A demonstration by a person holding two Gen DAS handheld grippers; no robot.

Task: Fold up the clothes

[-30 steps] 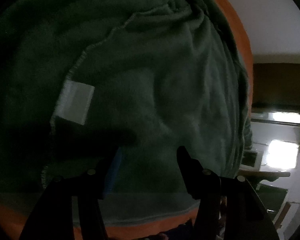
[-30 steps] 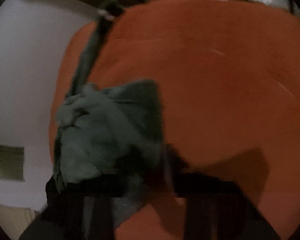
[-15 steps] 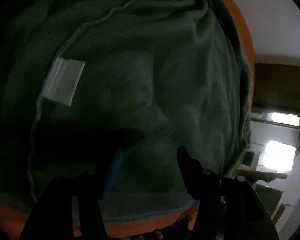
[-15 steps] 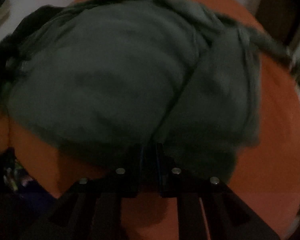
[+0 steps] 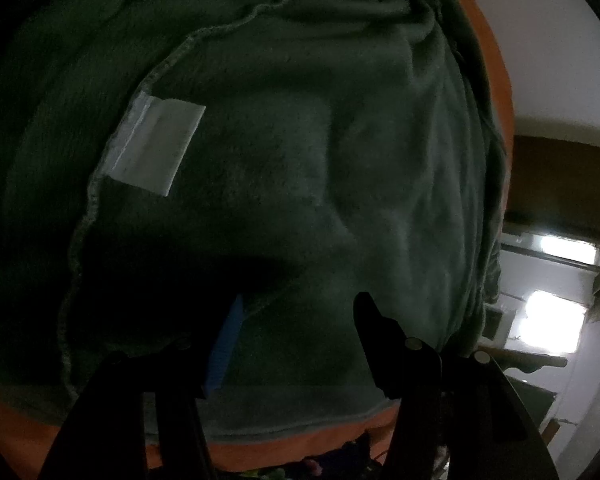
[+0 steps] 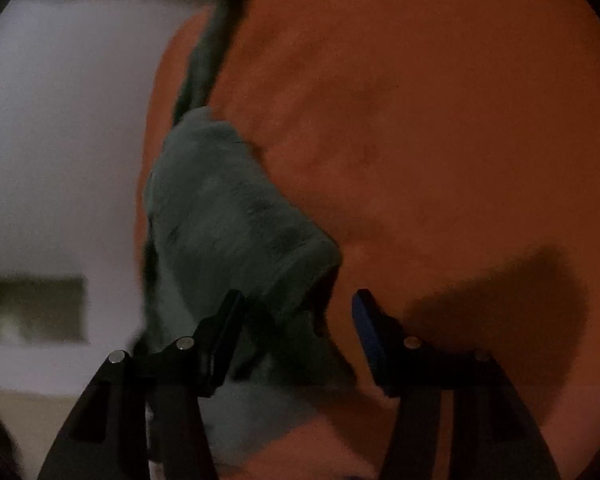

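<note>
A dark green fleece garment lies spread on an orange surface and fills the left wrist view. A white label is sewn at its seam. My left gripper is open just above the cloth, holding nothing. In the right wrist view a bunched part of the green garment lies at the edge of the orange surface. My right gripper is open, its jaws standing on either side of the cloth's near end.
A white wall lies beyond the orange surface's left edge in the right wrist view. In the left wrist view a bright window and dark wood furniture show at the right.
My right gripper was shut half a second ago and is now open; its view swung from the whole garment to the bunched end. The left view shifted slightly over the cloth.
</note>
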